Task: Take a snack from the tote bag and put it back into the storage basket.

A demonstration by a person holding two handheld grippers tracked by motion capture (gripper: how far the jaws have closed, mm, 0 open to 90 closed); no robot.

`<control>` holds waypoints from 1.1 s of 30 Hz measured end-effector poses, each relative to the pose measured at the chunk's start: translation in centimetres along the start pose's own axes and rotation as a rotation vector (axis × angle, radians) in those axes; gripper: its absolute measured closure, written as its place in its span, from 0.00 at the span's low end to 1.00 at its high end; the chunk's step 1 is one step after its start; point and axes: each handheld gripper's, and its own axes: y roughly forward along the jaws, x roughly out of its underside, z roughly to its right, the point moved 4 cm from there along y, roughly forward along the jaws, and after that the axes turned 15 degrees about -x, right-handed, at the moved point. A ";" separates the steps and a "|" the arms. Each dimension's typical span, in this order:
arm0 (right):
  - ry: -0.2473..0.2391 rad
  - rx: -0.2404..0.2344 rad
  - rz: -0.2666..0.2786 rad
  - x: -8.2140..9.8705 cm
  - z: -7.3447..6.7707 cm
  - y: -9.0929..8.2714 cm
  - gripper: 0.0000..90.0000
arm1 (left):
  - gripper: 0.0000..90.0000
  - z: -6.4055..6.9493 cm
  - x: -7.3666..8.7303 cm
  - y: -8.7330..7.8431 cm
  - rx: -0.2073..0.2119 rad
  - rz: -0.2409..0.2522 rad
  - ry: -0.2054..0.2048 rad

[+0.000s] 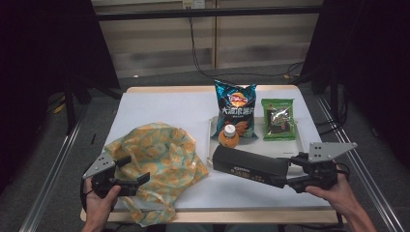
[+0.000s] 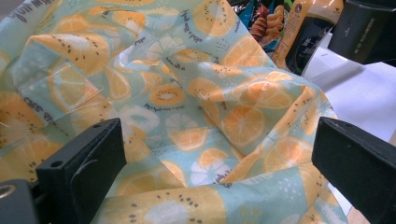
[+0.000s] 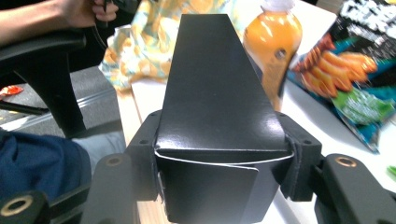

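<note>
Right tool point(image 1: 285, 175) clamped on black box point(image 1: 249, 166); left tool point(image 1: 135, 170) apart over fruit-print bag point(image 1: 162, 159).

My right claw point(image 1: 285, 175) holds the box point(image 1: 249, 166) at one end, in front of the tray point(image 1: 300, 141). On the tray, the bottle point(image 1: 229, 135) stands just behind the box, touching the chip bag point(image 1: 236, 107) behind it. The snack packet point(image 1: 278, 119) lies right of the chip bag. The cloth bag point(image 1: 155, 162) lies left of the tray, under my left claw point(image 1: 133, 169).
</note>
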 end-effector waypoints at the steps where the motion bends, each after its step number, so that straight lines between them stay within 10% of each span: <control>1: 0.001 0.002 -0.009 0.3 0.0 -0.3 0.48 | 0.03 -0.1 0.0 0.0 -0.006 -0.001 0.003; 23: 0.041 0.080 -0.052 2.7 1.3 -5.8 0.48 | 0.03 0.0 -0.1 0.2 -0.017 -0.002 0.003; 33: 0.056 0.111 -0.101 2.4 5.2 -5.6 0.48 | 0.03 0.0 -0.1 0.5 -0.018 -0.009 0.008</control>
